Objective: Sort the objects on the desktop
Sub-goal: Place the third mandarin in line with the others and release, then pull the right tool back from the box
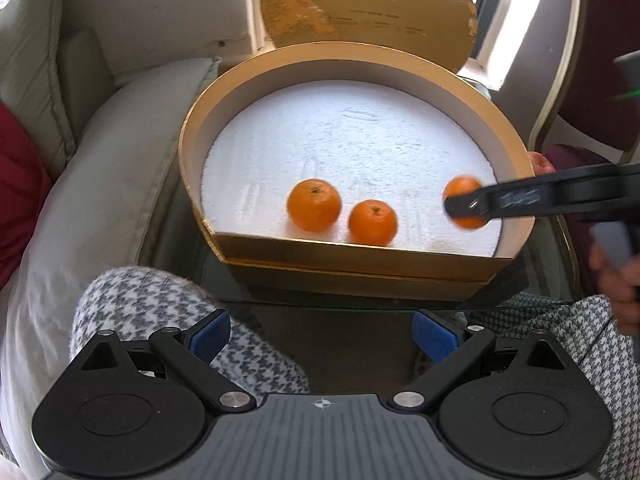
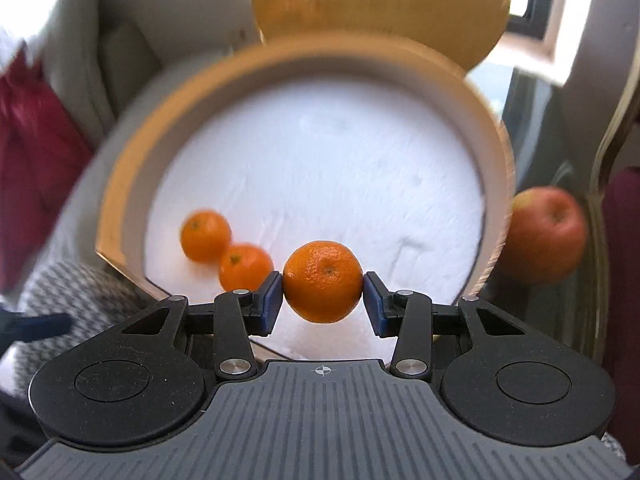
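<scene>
Right gripper (image 2: 323, 294): blue fingers (image 2: 270, 300) clamped on a mandarin (image 2: 322, 281) from both sides, held at lower centre of the right wrist frame, above the near edge of the gold box (image 2: 120, 184). Left wrist view shows the same gripper entering from the right edge, fruit blurred at the lower right part of the box (image 1: 192, 128). Two loose mandarins (image 1: 314, 204) (image 1: 373, 222) sit side by side on the white lining, just behind the box's straight front wall, centre of left wrist frame. Apple (image 2: 544, 234) on the glass table (image 1: 548, 276), outside the box, right of its wall. Round gold lid (image 1: 368, 4) stands upright behind the box, top centre. Left gripper (image 1: 322, 338): fingers spread wide, empty, low in frame in front of the table edge, above houndstooth fabric (image 1: 160, 300)
</scene>
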